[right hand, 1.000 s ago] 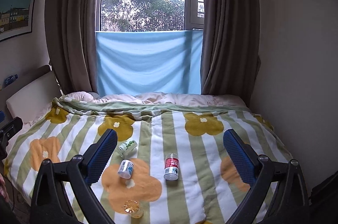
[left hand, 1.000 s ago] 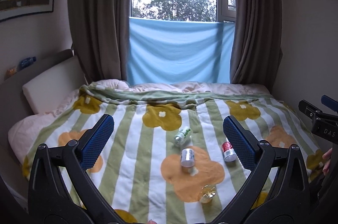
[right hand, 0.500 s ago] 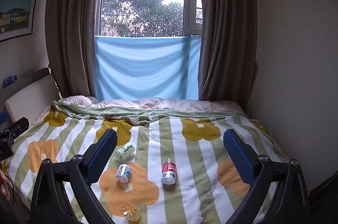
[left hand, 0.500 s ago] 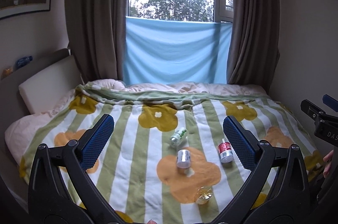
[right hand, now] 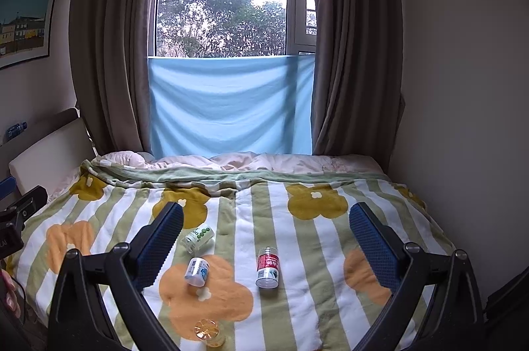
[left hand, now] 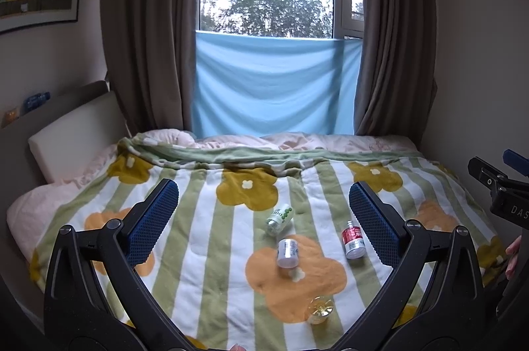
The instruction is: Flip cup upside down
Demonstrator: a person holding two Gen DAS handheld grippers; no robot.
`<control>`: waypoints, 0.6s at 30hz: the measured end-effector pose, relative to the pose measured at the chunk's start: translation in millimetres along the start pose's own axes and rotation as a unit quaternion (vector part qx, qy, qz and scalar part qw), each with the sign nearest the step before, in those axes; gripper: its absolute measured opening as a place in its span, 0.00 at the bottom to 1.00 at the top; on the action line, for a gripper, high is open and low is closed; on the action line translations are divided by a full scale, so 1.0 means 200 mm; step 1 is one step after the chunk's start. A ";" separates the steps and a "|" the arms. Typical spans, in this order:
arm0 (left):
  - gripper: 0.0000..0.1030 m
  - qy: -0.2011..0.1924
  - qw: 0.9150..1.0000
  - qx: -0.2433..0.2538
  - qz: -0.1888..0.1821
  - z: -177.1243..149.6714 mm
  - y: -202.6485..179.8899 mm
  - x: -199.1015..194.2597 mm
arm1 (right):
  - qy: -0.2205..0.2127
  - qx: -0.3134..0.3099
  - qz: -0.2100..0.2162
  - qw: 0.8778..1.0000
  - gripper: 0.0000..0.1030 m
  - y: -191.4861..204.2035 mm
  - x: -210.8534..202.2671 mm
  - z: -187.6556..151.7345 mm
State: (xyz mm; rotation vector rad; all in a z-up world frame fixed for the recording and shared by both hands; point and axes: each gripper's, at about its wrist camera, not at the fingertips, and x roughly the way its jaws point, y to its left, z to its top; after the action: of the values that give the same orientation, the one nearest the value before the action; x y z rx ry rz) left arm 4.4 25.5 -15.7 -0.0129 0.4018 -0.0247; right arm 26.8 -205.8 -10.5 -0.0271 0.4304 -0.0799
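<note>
Clear glass, yellowish in tint, makes up the cup (left hand: 319,310), which sits on the blanket (left hand: 211,251) at the near edge of an orange flower print, closest to both cameras and touched by neither gripper. From the right wrist view the cup (right hand: 207,332) lies low in the frame, left of centre.

Writing is scarce. The green-dotted bottle (left hand: 279,219) shows what looks like "100" on its label. The red-labelled bottle (left hand: 353,239) and the blue-and-white bottle (left hand: 288,252) carry print too small to read. On the body of the right gripper, seen at the edge of the left wrist view, the letters "DAS" are visible.

Compared with half a second ago, both views have slid a little: the bottles and cup sit slightly lower in the left frame, and the window (right hand: 221,0) sits higher in the right one. The things on the bed have kept their places relative to one another.

The left gripper (left hand: 264,215) hangs above the bed, level and pointed toward the window, its blue-padded fingers spread wide with nothing between them. The right gripper (right hand: 266,225) is held likewise, fingers wide apart and empty, well short of the cup.
</note>
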 end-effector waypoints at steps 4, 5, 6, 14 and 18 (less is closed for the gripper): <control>1.00 -0.001 1.000 0.003 0.002 -0.01 0.00 0.00 | 0.001 0.000 0.001 1.000 0.97 0.00 0.00 0.00; 1.00 0.000 1.000 0.003 0.002 -0.01 0.00 0.00 | 0.001 0.000 0.001 1.000 0.97 0.00 0.00 0.00; 1.00 -0.001 1.000 0.003 0.001 0.00 0.00 0.00 | 0.000 0.000 0.001 1.000 0.97 0.00 0.00 0.00; 1.00 -0.007 1.000 0.007 0.003 0.00 -0.02 0.00 | 0.000 0.005 0.000 1.000 0.97 -0.01 0.01 0.00; 1.00 -0.014 1.000 0.015 -0.002 0.00 -0.03 -0.01 | -0.006 -0.006 -0.010 1.000 0.97 0.01 0.00 0.01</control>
State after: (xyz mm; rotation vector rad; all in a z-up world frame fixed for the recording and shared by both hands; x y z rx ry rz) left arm 1.8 19.9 -14.5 0.0158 0.3730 -0.0342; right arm 27.7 -204.1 -9.6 -0.0440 0.4190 -0.0959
